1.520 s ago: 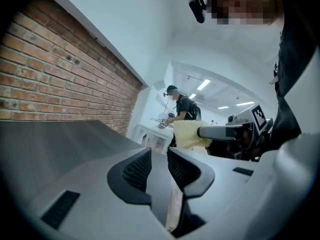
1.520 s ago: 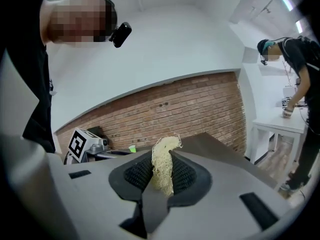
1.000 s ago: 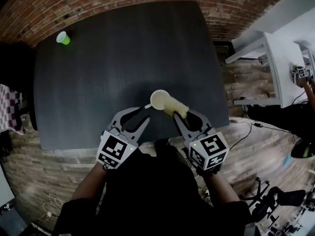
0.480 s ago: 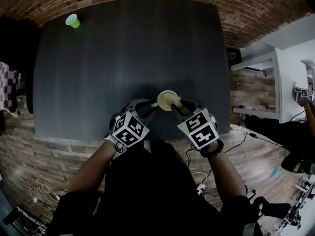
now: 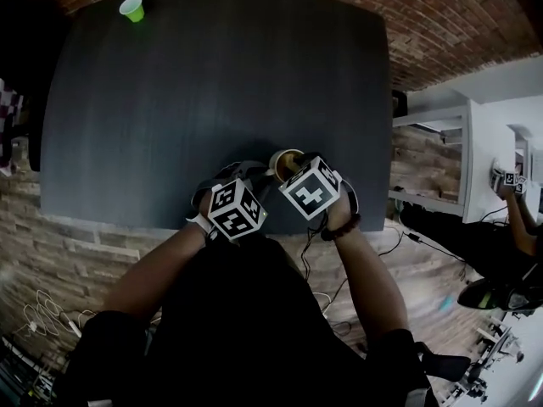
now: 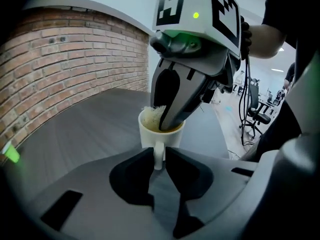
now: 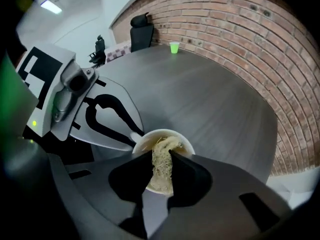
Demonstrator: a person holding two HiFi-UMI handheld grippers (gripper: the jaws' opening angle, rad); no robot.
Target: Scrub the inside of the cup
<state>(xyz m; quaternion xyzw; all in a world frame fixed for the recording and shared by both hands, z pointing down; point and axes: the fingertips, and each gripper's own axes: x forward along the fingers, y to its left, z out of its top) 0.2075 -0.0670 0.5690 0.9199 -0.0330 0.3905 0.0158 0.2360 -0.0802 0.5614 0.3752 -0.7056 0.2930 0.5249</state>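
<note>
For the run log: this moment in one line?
left gripper shut on cup handle | right gripper shut on scrubber inside cup

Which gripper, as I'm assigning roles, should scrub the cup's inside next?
Right. The right gripper holds the scrubber, its tip inside the cup; the left gripper only clamps the handle.

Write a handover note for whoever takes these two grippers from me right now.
Left gripper: shut on the handle of the white cup, held upright by the table's near edge.
Right gripper: shut on the fibrous scrubber, its end down inside the cup.
Done: cup steadied, scrubber inserted.
Left: work the scrubber round the inner wall and bottom, then lift it out. How clean the cup is can't be told.
</note>
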